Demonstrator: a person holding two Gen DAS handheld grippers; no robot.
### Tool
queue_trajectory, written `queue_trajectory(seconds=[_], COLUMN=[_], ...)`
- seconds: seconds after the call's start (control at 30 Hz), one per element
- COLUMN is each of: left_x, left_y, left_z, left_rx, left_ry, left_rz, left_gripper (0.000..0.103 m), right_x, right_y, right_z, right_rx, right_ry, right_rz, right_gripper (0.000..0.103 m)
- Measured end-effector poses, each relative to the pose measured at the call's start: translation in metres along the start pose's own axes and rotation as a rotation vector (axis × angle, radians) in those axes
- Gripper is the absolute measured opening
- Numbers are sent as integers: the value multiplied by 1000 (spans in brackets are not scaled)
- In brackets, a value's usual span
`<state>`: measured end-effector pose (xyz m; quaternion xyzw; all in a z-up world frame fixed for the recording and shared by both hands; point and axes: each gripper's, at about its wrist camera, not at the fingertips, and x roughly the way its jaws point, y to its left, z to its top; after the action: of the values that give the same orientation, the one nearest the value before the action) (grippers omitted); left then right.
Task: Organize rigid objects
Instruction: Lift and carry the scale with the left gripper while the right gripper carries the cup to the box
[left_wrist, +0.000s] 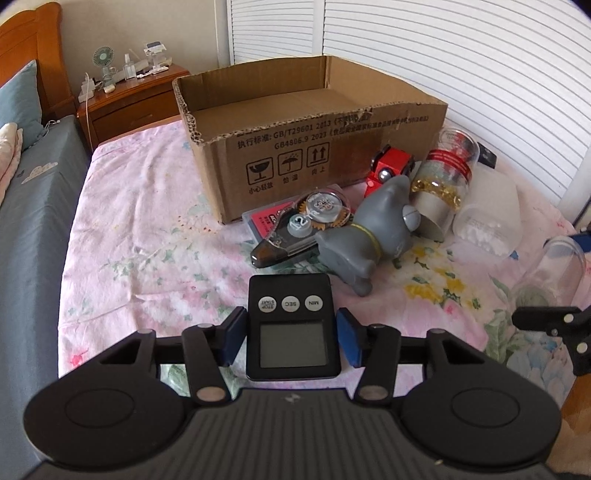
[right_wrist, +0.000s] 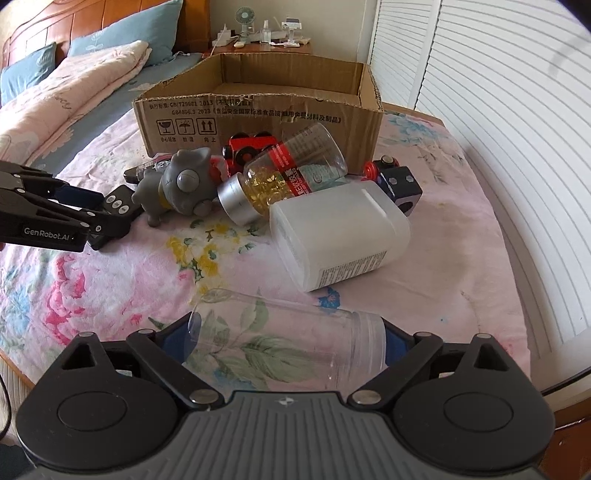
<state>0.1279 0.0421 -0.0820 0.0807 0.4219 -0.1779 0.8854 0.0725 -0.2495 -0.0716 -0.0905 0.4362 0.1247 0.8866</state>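
The left tool (left_wrist: 291, 334) has its pads beside a black timer (left_wrist: 291, 325), not clearly squeezing it. The right tool (right_wrist: 286, 341) grips a clear jar (right_wrist: 288, 343) lying sideways on the bed (right_wrist: 461, 266), near the cardboard box (right_wrist: 258, 107).

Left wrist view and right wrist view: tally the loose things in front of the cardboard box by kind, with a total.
Bottles and jars: 3 (clear jar, white bottle, capsule bottle)
Toys: 3 (grey animal, red car, black cube)
Stationery: 2 (correction tape, red case)
Timers: 1 (black timer)
Total: 9
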Motion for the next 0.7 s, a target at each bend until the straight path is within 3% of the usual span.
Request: queue_trajectory(seconds=[0.7], left_x=[-41], left_y=[-6], left_z=[6], left_rx=[10], left_ry=[-2], left_rz=[-35], left_gripper=[51], right_x=[-24], right_y=[2], right_z=[25], right_rx=[-152], right_ry=[-60], right_rz=[114], right_gripper=[97])
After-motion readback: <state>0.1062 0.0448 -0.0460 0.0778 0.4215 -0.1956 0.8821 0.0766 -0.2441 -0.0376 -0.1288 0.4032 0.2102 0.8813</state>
